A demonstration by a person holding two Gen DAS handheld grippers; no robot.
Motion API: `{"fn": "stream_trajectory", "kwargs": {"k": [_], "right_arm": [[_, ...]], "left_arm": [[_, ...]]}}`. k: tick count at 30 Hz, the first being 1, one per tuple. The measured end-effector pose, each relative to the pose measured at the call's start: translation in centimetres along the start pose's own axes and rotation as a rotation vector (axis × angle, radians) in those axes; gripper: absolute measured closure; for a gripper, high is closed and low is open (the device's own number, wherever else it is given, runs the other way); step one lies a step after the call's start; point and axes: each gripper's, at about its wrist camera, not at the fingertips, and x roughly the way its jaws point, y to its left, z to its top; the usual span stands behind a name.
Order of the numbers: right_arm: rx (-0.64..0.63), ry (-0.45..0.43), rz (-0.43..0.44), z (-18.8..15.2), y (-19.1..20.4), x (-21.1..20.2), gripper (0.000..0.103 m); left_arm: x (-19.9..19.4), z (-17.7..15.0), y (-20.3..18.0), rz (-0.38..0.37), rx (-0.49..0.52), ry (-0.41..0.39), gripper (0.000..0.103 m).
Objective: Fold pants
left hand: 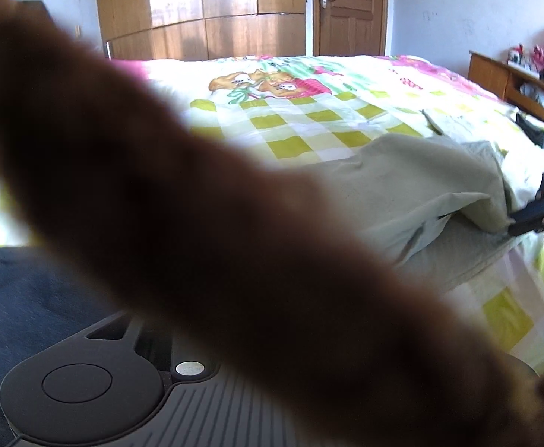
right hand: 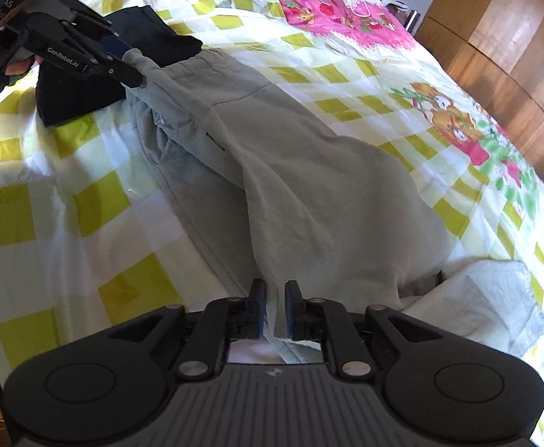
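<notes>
Grey-green pants (right hand: 301,171) stretched along the bed (right hand: 67,193), long axis running from near to far left; near end pinched in the right gripper (right hand: 272,300), far end clamped in the left gripper (right hand: 126,61) beside a dark garment (right hand: 74,100); both ends lifted, middle sagging on the bedspread; left wrist view mostly blocked by a blurred brown shape (left hand: 197,223).
</notes>
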Motion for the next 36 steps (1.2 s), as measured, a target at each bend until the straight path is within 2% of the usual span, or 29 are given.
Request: {"fn": "stream_trajectory", "kwargs": {"k": [1,3,6,7,8,11,13,15,17,19,21,23,24,27,30,33,36], "right_arm": [[-0.021,-0.021,-0.003,0.2,0.3,-0.4,0.065],[-0.093,-0.072,0.002,1.0,1.3,-0.7,0.048],[-0.189,-0.118,0.015,2.4,3.1,0.6,0.045],[-0.217,-0.121,0.008,2.8,3.6,1.4,0.046],[-0.24,-0.125,-0.014,3.3,4.2,2.4,0.047],[-0.182,-0.093,-0.046,4.8,3.4,4.1,0.087],[-0.102,-0.099,-0.04,5.8,1.2,3.7,0.087],[-0.055,-0.134,-0.098,7.5,-1.2,2.1,0.087],[-0.001,-0.198,-0.147,9.7,-3.7,-0.3,0.087],[-0.002,-0.277,-0.214,11.5,-4.7,-3.0,0.087],[-0.054,-0.33,-0.275,12.1,-4.0,-4.4,0.087],[-0.066,-0.321,-0.265,11.3,-2.4,-3.6,0.086],[-0.054,-0.283,-0.213,10.4,-1.2,-2.1,0.086],[-0.105,-0.145,-0.109,6.5,3.5,3.4,0.087],[-0.153,-0.07,-0.076,3.7,6.7,6.3,0.086],[-0.142,-0.089,-0.074,3.5,6.7,5.9,0.085],[-0.109,-0.086,-0.053,3.7,6.0,5.5,0.083]], "left_arm": [[-0.2,-0.1,-0.2,0.006,0.021,0.0,0.058],[-0.6,-0.3,-1.3,0.031,0.109,-0.003,0.056],[-0.4,-0.6,-3.0,0.053,0.237,-0.011,0.053],[0.0,-0.6,-3.5,0.075,0.274,-0.007,0.053],[0.3,-0.4,-3.6,0.082,0.293,-0.006,0.059],[0.2,0.7,-3.1,0.076,0.286,-0.023,0.073],[0.4,2.1,-2.5,0.066,0.291,-0.038,0.075],[0.7,4.3,-1.8,0.064,0.309,-0.069,0.077],[0.6,7.1,-1.4,0.082,0.33,-0.136,0.078],[-0.2,9.5,-1.2,0.101,0.339,-0.221,0.079],[-1.0,10.6,-1.2,0.118,0.35,-0.287,0.08],[-1.3,9.9,-0.9,0.109,0.339,-0.297,0.08],[-1.0,8.8,-0.7,0.099,0.328,-0.27,0.08],[0.7,3.7,-0.5,0.084,0.302,-0.128,0.078],[1.8,-1.1,-1.3,0.087,0.318,-0.006,0.077],[1.4,-2.8,-1.0,0.095,0.271,0.008,0.073],[0.3,-2.4,-0.6,0.103,0.222,-0.017,0.073]]}}
